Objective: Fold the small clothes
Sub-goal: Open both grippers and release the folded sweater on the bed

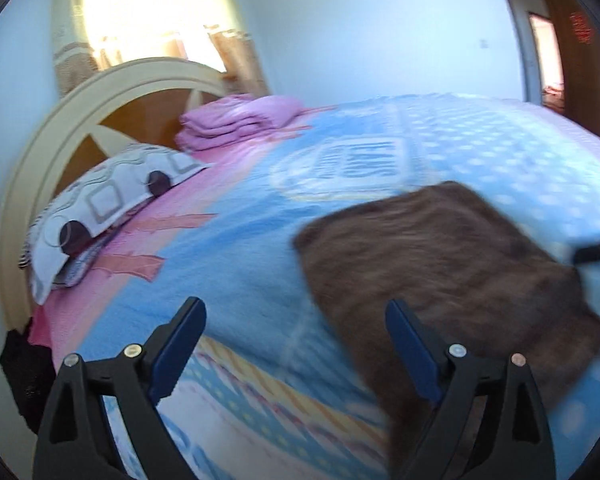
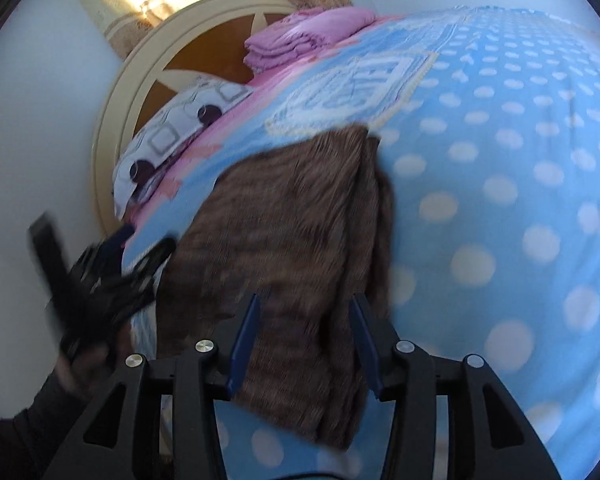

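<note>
1. Left wrist view: the left gripper [image 1: 296, 312] hangs above the bed with its two fingers spread wide apart and nothing between them.
2. The brown cloth [image 1: 440, 264] lies flat on the blue blanket [image 1: 240, 264], ahead and to the right of that gripper; the right-hand finger stands in front of its near edge, and whether it touches the fabric cannot be told through the blur.
3. At the head of the bed a patterned pillow [image 1: 104, 204] leans near the cream headboard [image 1: 40, 148], with a folded pink quilt [image 1: 236, 120] beyond it. A brown door [image 1: 580, 52] stands open at far right.
4. Right wrist view: the right gripper [image 2: 304, 304] has its fingers parted, a moderate gap between them, empty.
5. The brown cloth [image 2: 284, 248] lies directly ahead on the blue blanket [image 2: 500, 208], white-spotted here, with a folded layer showing along its right side. It reaches in between the fingers; contact cannot be judged.
6. The left gripper [image 2: 112, 272] appears blurred at the cloth's left edge.
7. Pillow [image 2: 180, 136], headboard [image 2: 112, 108] and pink quilt [image 2: 300, 36] sit further back.
</note>
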